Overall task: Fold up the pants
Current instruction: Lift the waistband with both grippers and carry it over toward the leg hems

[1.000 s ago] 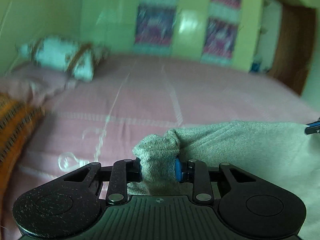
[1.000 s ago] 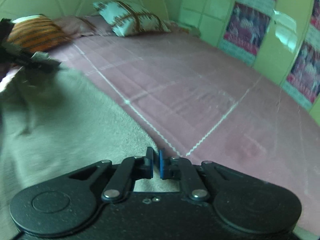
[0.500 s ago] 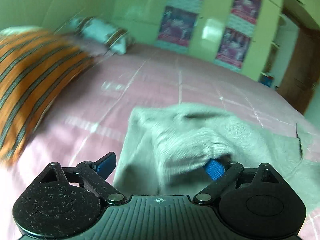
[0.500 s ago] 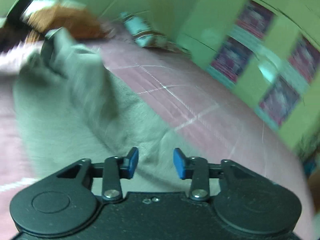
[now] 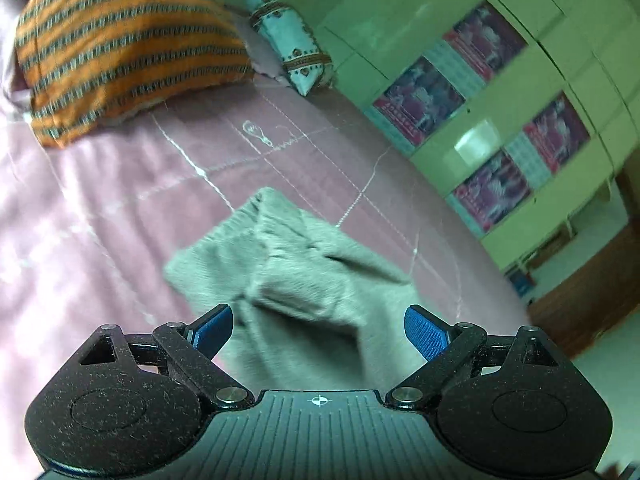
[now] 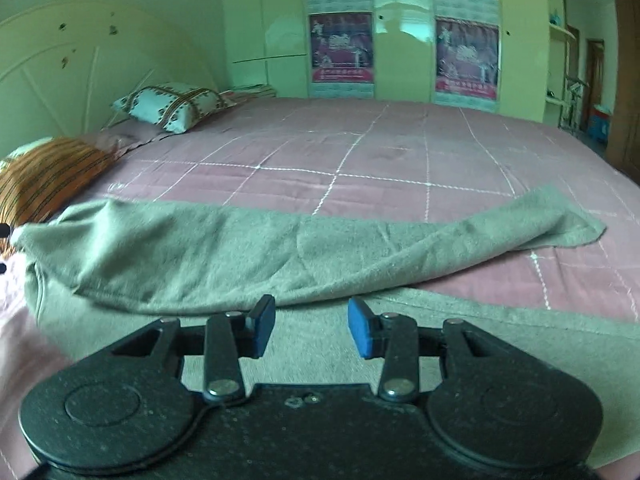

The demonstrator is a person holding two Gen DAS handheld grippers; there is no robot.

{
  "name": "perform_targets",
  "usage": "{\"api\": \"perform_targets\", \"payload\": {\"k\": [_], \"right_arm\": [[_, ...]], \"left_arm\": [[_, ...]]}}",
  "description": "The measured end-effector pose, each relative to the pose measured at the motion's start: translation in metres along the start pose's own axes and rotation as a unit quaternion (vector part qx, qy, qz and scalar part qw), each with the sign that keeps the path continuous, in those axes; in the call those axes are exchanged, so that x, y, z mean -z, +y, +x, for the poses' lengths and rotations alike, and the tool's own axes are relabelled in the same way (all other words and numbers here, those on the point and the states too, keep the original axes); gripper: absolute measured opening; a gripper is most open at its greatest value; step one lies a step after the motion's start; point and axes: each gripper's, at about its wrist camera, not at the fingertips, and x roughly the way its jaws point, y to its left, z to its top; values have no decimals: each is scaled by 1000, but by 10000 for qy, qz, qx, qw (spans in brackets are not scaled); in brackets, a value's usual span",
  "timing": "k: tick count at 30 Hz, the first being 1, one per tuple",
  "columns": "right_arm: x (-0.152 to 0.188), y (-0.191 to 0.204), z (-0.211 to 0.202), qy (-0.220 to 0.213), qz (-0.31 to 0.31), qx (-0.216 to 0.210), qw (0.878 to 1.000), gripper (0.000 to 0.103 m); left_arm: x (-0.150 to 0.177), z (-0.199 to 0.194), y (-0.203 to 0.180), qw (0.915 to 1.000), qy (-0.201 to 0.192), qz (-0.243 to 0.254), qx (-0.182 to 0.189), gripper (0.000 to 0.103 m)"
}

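Observation:
Grey pants [image 6: 248, 256] lie on the pink quilted bedspread [image 6: 360, 152], one leg laid across the other in the right wrist view. My right gripper [image 6: 311, 330] hovers over the near layer, jaws apart, nothing pinched between them. In the left wrist view the pants' bunched end [image 5: 304, 272] lies loose on the bed. My left gripper [image 5: 318, 328] stands wide open just above it, and its blue pads [image 5: 424, 330] do not touch the cloth.
An orange striped pillow [image 5: 120, 48] and a pale patterned pillow [image 5: 292, 48] lie at the head of the bed. Green wardrobe doors with posters [image 6: 400, 40] stand behind the bed. A wooden door [image 5: 592, 292] is at the right.
Both grippers let go of the pants and opened. The cloth dropped onto the bed, one leg folded over. Both cameras swung sideways and rolled.

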Motion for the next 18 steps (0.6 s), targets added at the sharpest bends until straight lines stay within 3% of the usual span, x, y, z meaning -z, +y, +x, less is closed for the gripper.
{"api": "perform_targets", "payload": {"k": [4, 6, 7, 9, 13, 14, 15, 17, 18], "right_arm": [[3, -11, 17, 92, 676, -49, 9977, 33], [3, -24, 32, 186, 1248, -156, 9919, 33], [3, -32, 40, 231, 1561, -222, 9872, 33], [2, -47, 62, 359, 2135, -266, 9759, 35], [0, -76, 105, 827, 3211, -386, 9426, 34], [0, -83, 115, 965, 3480, -359, 9318, 28], [0, -87, 119, 973, 3650, -376, 9252, 0], [-3, -96, 125, 1000, 3776, -506, 9192, 0], [-12, -97, 122, 885, 3697, -590, 9231, 0]], "left_arm": [[1, 28, 1, 9970, 84, -712, 277, 91], [3, 40, 6, 9938, 155, -1049, 335, 81], [4, 44, 9, 9925, 179, -1158, 344, 77], [6, 54, 12, 9917, 261, -1226, 303, 58], [7, 69, 12, 9931, 406, -1078, 204, 47], [5, 75, 11, 9936, 491, -991, 206, 31], [-2, 86, 8, 9936, 700, -876, 160, 26], [-30, 105, -9, 9950, 907, -331, 264, 24], [-49, 108, -22, 9945, 890, -84, 547, 23]]}}
